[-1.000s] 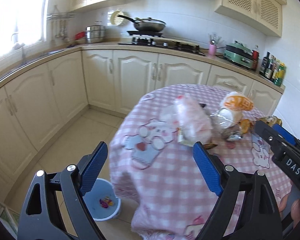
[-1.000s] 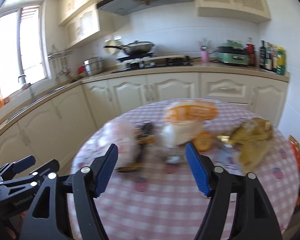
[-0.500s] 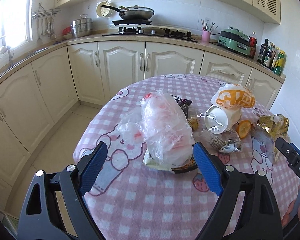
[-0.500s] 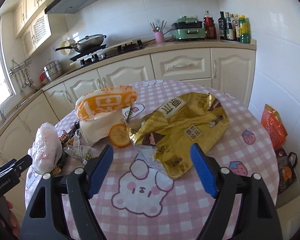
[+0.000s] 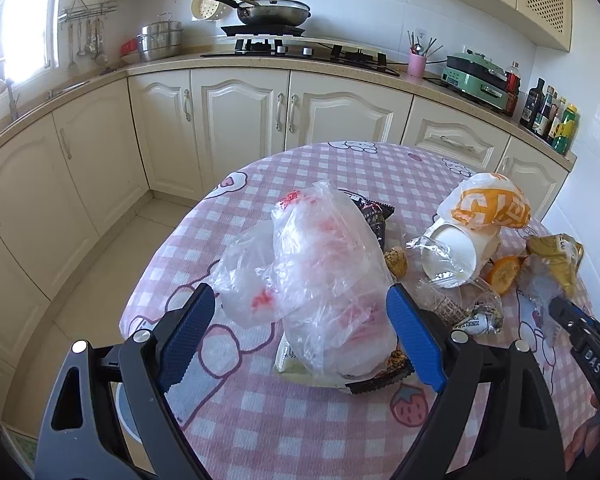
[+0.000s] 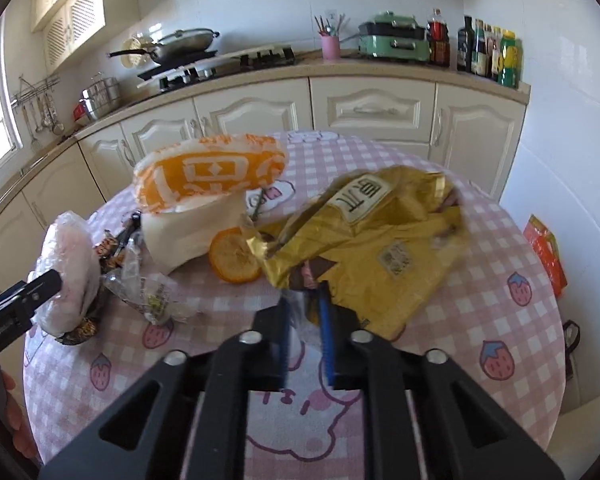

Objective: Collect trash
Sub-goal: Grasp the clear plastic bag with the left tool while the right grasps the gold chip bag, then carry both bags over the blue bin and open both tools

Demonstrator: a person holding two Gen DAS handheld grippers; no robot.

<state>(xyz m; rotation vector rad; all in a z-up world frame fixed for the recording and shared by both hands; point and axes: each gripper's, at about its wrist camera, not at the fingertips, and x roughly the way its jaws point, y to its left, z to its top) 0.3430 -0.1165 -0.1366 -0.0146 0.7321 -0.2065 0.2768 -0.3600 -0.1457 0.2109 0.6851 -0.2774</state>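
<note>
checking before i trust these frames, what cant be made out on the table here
- Left wrist view: what lies under the clear plastic bag; only wrapper edges stick out.
- Right wrist view: the gold snack bag is motion-blurred, small print unreadable; the right gripper hides its near edge.
- Left wrist view: the bin below is cut off by the left gripper.

one round table (image 5: pixel 260 424) in a pink checked cloth is seen. on it are counted one clear plastic bag (image 5: pixel 324 272), one gold foil bag (image 6: pixel 384 236), one white paper cup (image 5: pixel 456 252), one orange-and-white wrapper (image 6: pixel 208 172) and one orange slice (image 6: pixel 234 256). two grippers are counted, left (image 5: pixel 300 340) and right (image 6: pixel 306 332). one pan (image 5: pixel 272 12) is seen on the stove.
</note>
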